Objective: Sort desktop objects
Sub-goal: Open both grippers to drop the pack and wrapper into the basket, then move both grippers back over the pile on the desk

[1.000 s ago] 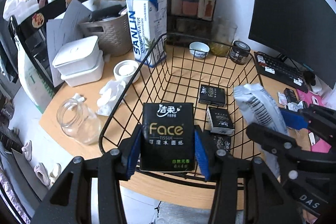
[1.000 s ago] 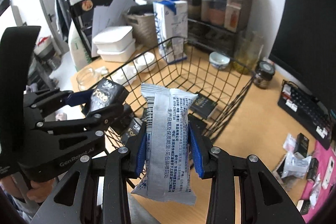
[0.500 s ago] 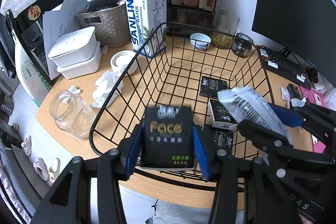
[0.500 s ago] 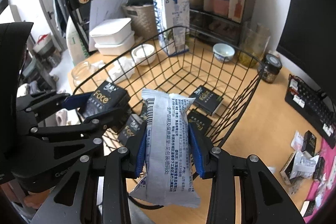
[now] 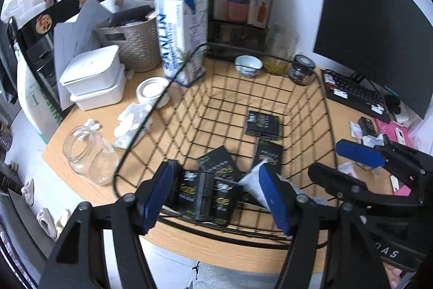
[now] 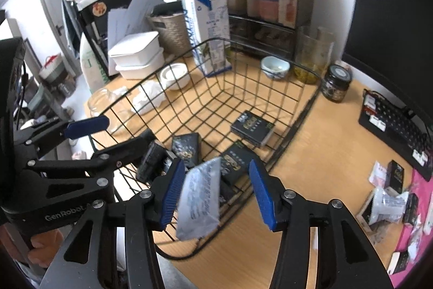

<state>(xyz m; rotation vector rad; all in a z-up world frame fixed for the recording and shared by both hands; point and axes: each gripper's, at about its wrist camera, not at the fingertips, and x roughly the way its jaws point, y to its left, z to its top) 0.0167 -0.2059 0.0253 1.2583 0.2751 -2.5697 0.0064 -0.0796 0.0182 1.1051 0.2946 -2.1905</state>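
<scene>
Both tools hang over a black wire basket (image 6: 311, 104) on the wooden table (image 6: 319, 153), jaws spreading. Left tool (image 5: 213, 197) grips nothing; a black tissue pack (image 5: 194, 194) lies below its pads on the basket floor. Right tool (image 6: 216, 188) has let go: a silver snack packet (image 6: 200, 197), blurred, touches neither pad. More black packs (image 6: 251, 125) lie toward 12 o'clock.

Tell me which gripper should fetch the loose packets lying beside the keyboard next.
Right. The right gripper hangs over the wire basket's side nearest those packets, its fingers opening off the silver pouch; the left gripper would have to cross it.
</scene>
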